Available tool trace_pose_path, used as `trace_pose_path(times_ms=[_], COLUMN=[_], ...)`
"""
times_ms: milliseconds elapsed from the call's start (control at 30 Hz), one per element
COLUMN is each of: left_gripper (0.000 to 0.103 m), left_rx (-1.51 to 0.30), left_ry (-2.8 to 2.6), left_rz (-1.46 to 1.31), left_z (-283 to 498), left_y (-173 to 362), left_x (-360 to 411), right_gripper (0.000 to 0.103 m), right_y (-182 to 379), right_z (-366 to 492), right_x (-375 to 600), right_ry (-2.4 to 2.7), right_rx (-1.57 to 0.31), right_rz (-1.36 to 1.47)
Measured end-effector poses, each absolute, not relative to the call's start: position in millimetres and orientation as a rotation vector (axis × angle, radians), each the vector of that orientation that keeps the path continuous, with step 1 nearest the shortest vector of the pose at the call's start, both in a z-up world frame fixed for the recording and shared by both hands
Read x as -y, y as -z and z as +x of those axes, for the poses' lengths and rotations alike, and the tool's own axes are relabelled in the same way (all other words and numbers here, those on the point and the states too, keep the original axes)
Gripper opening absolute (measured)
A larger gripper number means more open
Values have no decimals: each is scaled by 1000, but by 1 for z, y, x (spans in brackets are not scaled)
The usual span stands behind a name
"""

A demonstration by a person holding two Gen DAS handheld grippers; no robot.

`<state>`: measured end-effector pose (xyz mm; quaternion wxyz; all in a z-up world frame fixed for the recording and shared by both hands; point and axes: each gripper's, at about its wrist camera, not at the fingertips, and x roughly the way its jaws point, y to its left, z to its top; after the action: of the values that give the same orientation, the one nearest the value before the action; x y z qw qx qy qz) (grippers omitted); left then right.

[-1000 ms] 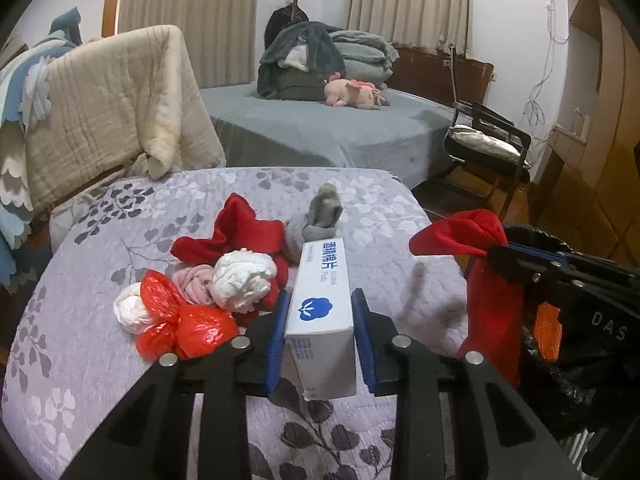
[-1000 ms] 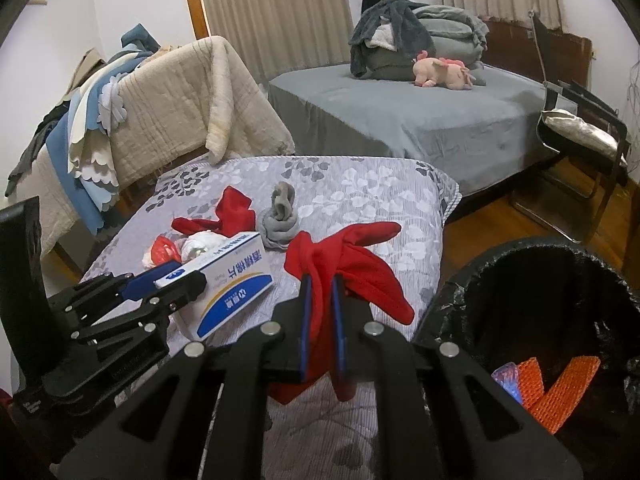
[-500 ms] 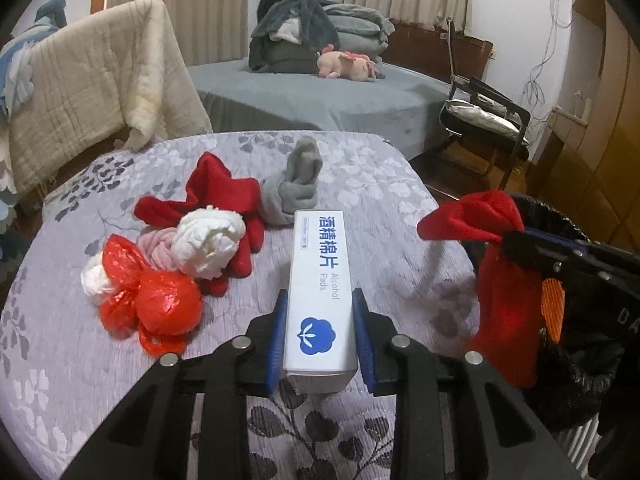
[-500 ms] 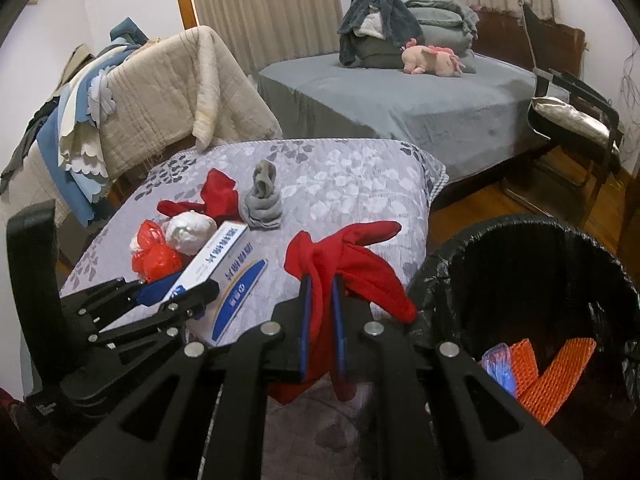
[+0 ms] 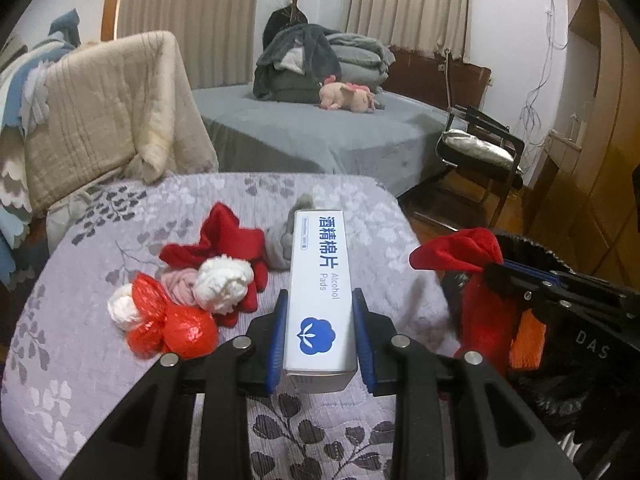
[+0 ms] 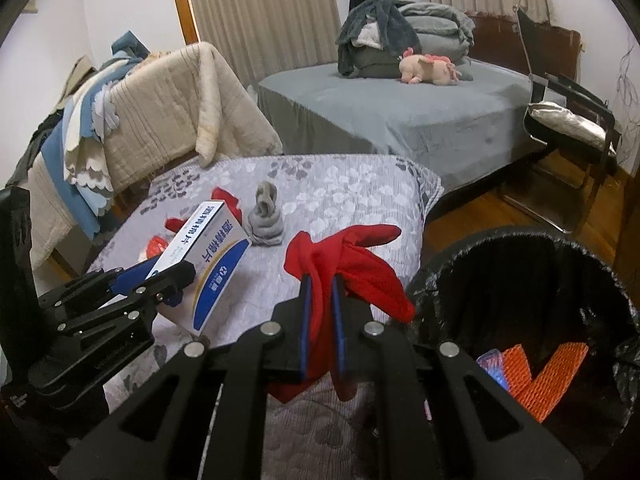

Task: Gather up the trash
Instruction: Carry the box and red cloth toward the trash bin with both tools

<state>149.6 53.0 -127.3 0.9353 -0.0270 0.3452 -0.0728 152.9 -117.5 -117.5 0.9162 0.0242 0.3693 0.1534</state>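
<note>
home bedroom: bed (image 5: 320, 136), curtains (image 5: 192, 20)

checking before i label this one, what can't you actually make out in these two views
- Bin contents, right wrist view: only orange mesh and a blue scrap show; the liner wall hides the rest.
- Grey sock, left wrist view: mostly behind the alcohol pads box.
- Small print on the box label: too small to read.
- Red cloth, lower part: covered by the right gripper.
</note>
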Motion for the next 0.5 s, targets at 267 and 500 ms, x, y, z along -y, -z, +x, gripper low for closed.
trace_pose_path(times_ms=[267, 500], left_gripper=[30, 30], left_rx=[-671, -646], left_ry=[180, 236], left_rz=[-38, -38], left_z=[142, 138], left_y=[99, 84], left_x=[-31, -4], right_gripper=[9, 9], right_y=[86, 68], right_z=[135, 121], right_x=[136, 167], right_ry=[-287, -231], right_rx=[-703, -671], right_rz=[45, 56])
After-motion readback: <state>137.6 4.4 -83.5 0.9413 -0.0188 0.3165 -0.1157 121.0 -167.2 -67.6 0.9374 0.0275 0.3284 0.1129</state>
